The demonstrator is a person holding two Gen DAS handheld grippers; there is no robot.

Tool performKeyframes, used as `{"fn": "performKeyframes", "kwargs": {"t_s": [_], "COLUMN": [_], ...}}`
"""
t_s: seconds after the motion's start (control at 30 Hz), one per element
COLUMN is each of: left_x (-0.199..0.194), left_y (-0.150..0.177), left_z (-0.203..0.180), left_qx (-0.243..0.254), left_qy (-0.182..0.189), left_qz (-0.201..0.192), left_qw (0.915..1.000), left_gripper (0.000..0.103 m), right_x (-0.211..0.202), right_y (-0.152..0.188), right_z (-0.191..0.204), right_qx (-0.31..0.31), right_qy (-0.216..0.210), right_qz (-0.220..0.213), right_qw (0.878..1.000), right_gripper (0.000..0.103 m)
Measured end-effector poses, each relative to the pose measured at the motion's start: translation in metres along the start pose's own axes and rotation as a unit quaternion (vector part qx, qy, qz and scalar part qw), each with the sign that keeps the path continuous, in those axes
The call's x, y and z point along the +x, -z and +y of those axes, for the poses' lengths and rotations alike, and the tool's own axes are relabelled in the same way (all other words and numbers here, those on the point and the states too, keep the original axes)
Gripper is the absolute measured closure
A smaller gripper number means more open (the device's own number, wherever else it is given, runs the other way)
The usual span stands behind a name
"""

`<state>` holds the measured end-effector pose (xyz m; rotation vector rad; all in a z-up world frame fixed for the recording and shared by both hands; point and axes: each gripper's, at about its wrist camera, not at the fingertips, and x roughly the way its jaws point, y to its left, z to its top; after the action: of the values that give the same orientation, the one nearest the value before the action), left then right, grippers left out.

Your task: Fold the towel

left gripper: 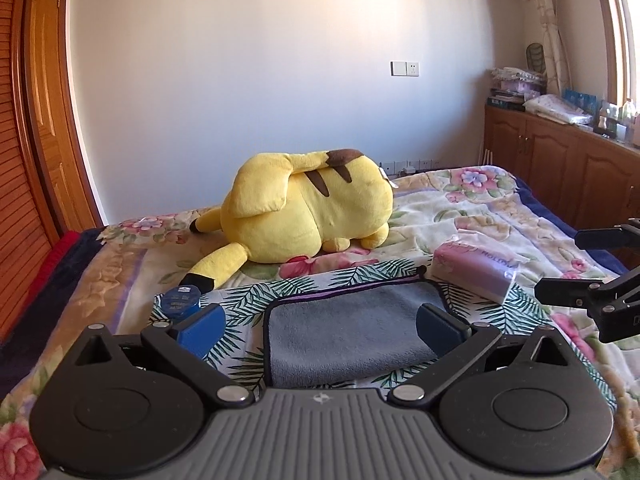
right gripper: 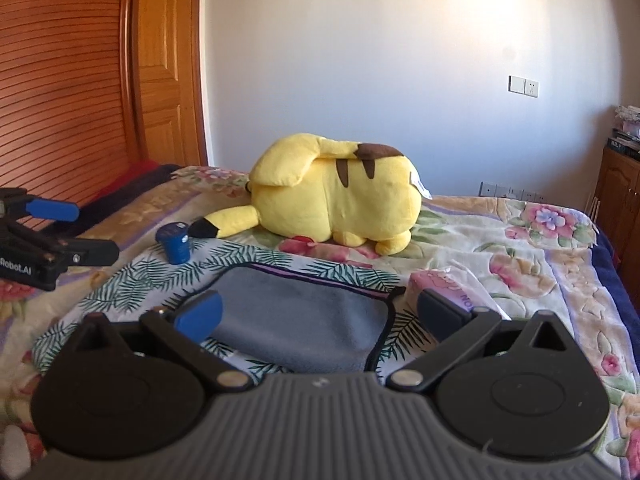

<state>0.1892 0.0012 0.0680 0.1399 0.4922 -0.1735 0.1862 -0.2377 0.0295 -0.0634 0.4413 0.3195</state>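
A grey towel (left gripper: 348,332) with a dark trimmed edge lies folded flat on a leaf-print cloth (left gripper: 360,274) on the bed; it also shows in the right wrist view (right gripper: 296,320). My left gripper (left gripper: 322,326) is open and empty, its blue pads (left gripper: 202,328) wide apart just above the towel's near side. My right gripper (right gripper: 320,314) is open and empty over the towel's near edge. The right gripper's black fingers (left gripper: 576,290) show at the right edge of the left wrist view. The left gripper (right gripper: 72,236) shows at the left of the right wrist view.
A big yellow plush toy (left gripper: 308,208) lies behind the towel. A small blue jar (right gripper: 175,242) stands left of the towel. A pink tissue pack (left gripper: 476,270) lies to its right. The floral bedspread (right gripper: 520,248) covers the bed. Wooden cabinets (left gripper: 560,156) stand at right, a wooden door (right gripper: 164,60) at left.
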Motion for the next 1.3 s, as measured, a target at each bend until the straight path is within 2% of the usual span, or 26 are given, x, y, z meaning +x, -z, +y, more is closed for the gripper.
{"fn": "performKeyframes", "kwargs": {"t_s": [0.43,0.63,1.0,1.3], "left_x": [-0.069,-0.085,-0.113,-0.122], "left_y": [0.006,0.015,0.036,0.061], "left_z": [-0.009,-0.016,-0.028,-0.035], "left_qx": [-0.007,0.006,-0.013,-0.02], "left_qy": [-0.003,-0.006,-0.003,0.003], "left_qz": [-0.017,-0.013,-0.021,-0.009], "left_qw": [0.9998,0.9999,0.9997,0.9998], "left_gripper": [0.016,0.016,0.016,0.016], "right_x": [-0.053,-0.075,-0.102,-0.111], "right_y": [0.002,0.005,0.009,0.031], "right_z": [0.016,0.018,0.027,0.039], "right_qx": [0.02,0.023,0.028,0.032], "right_qy": [0.011,0.022,0.032,0.028], "right_qz": [-0.009,-0.016,-0.031,-0.024], "right_qw": [1.0,0.999,0.999,0.999], "right_gripper": [0.0,0.0,0.0,0.0]}}
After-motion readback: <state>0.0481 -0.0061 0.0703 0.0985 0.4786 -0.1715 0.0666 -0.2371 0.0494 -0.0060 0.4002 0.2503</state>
